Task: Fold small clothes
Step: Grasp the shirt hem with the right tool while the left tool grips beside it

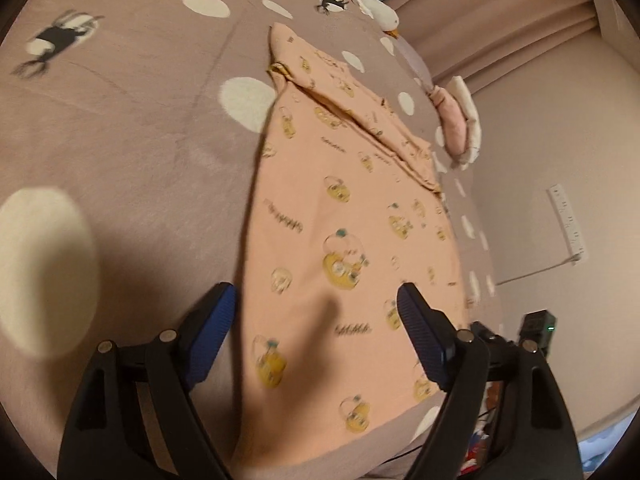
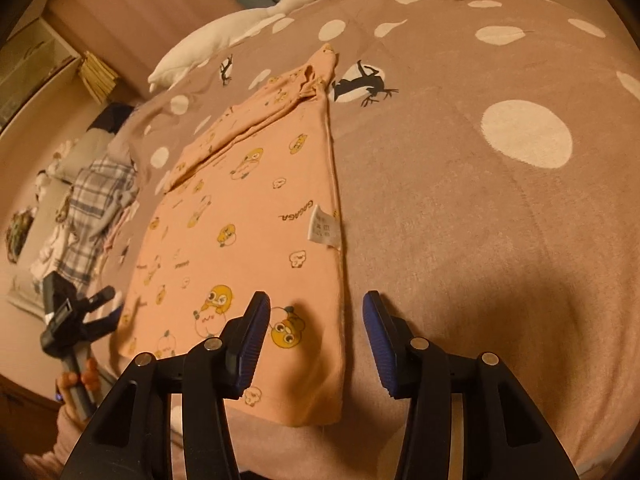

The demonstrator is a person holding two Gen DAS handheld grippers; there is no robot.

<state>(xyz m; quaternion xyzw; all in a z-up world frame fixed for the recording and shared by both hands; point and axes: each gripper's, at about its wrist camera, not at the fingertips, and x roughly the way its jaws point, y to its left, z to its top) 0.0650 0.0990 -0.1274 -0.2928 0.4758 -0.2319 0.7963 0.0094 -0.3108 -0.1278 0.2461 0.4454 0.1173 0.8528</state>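
- The peach garment (image 1: 352,216) is soft, thin knit cloth printed with yellow cartoon chicks and short rows of dark lettering. It lies flat on the bed as a long, narrow, folded shape, with one sleeve (image 1: 360,120) turned back across its upper part.
- The bedspread (image 1: 140,152) beneath it is a matte, slightly napped mauve-brown fabric with large cream dots and black silhouette animal figures.
- A white plush goose (image 2: 256,20) with an orange beak lies at the far edge of the bed, and a pink and white folded bundle (image 1: 456,124) sits at about 2 o'clock from the garment in the left wrist view.
- The left hand-held gripper (image 1: 316,304) is released: its ribbed blue pads (image 1: 218,320) stand wide apart over the garment's near end, the left pad over the bedspread just outside the cloth's edge, the right pad above the cloth. Nothing is between them.
- The right hand-held gripper (image 2: 316,320) is also released, jaws parted and empty, straddling the garment's long right edge near the hem. The garment runs away from it toward 11 o'clock.
- A white care label (image 2: 322,226) lies flipped out at that edge; its print is too small to read.
- Beside it, upside-down brown lettering reads "GAGAGA".
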